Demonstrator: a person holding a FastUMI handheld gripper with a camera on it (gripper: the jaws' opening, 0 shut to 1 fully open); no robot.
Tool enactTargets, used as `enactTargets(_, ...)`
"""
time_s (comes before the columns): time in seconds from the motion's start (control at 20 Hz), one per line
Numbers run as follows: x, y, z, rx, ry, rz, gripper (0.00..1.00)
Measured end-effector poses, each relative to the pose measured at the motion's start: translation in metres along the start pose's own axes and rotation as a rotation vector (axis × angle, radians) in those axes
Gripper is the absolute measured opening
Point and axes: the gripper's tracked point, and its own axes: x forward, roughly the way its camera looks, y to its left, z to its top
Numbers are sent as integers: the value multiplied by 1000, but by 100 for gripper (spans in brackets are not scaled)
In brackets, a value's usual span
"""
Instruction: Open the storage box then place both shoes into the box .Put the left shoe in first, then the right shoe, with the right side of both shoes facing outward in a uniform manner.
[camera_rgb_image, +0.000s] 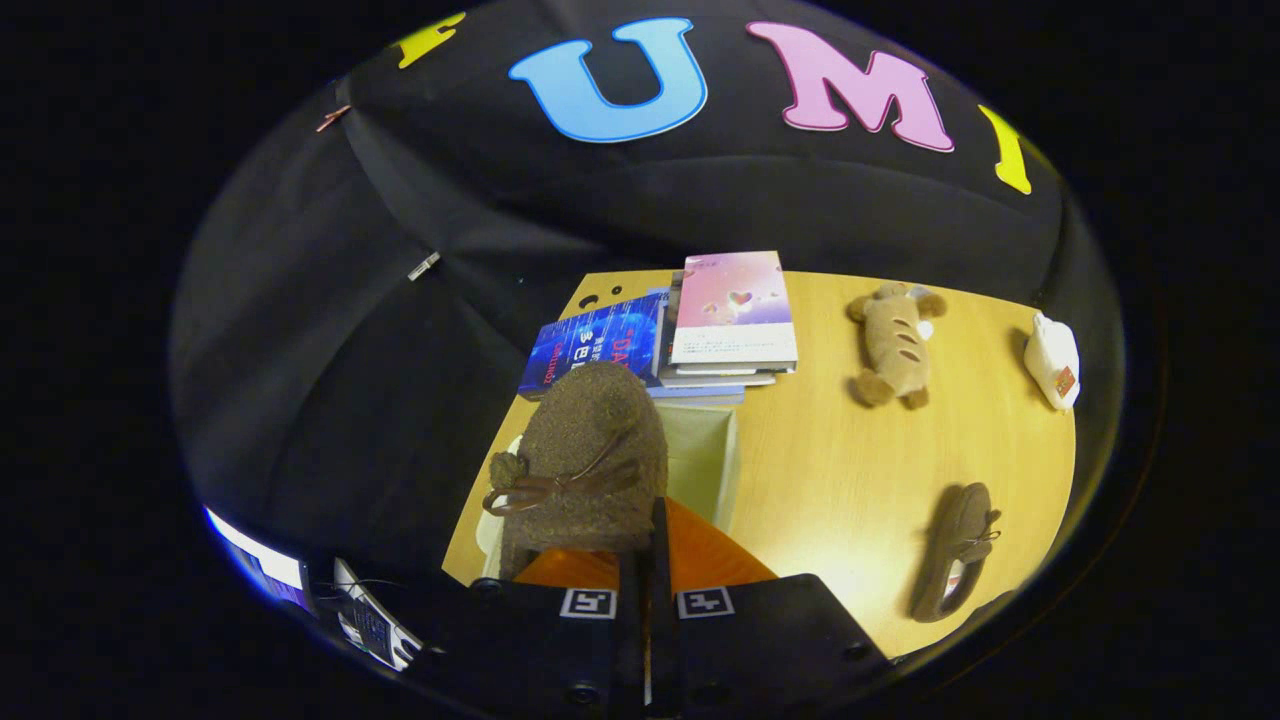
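Clamped in the tool (648, 560), brown shoe (585, 455) points toe-forward over the open box (705, 455).

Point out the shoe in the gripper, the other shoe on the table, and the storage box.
Held shoe (585, 450), gripper view, on its fuzzy upper above the bow.
Second shoe (962, 535), gripper view, on its upper.
Storage box (700, 455), gripper view, on its pale inner wall.

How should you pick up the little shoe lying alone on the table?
Grip the shoe on the table at the rim of its opening, coming from above: the opening faces up, giving a thin edge to pinch. The hand-held gripper is now shut on the other shoe, over the box.
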Motion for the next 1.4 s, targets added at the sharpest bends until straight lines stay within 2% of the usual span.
enactTargets(0.25, 38, 27, -11, 39, 39, -66, 8)
enactTargets(0.45, 51, 33, -17, 49, 56, -103, 7)
enactTargets(0.65, 59, 44, -27, 57, 94, -79, 8)
enactTargets(0.75, 59, 57, -29, 51, 101, -31, 15)
enactTargets(0.85, 56, 62, -29, 34, 95, -11, 22)
enactTargets(0.9, 55, 62, -28, 23, 94, -6, 28)
enactTargets(1.1, 50, 61, -32, -15, 103, 19, 64)
enactTargets(1.3, 32, 49, -34, -56, 95, 48, 94)
enactTargets(1.4, 16, 37, -28, -73, 63, 64, 98)
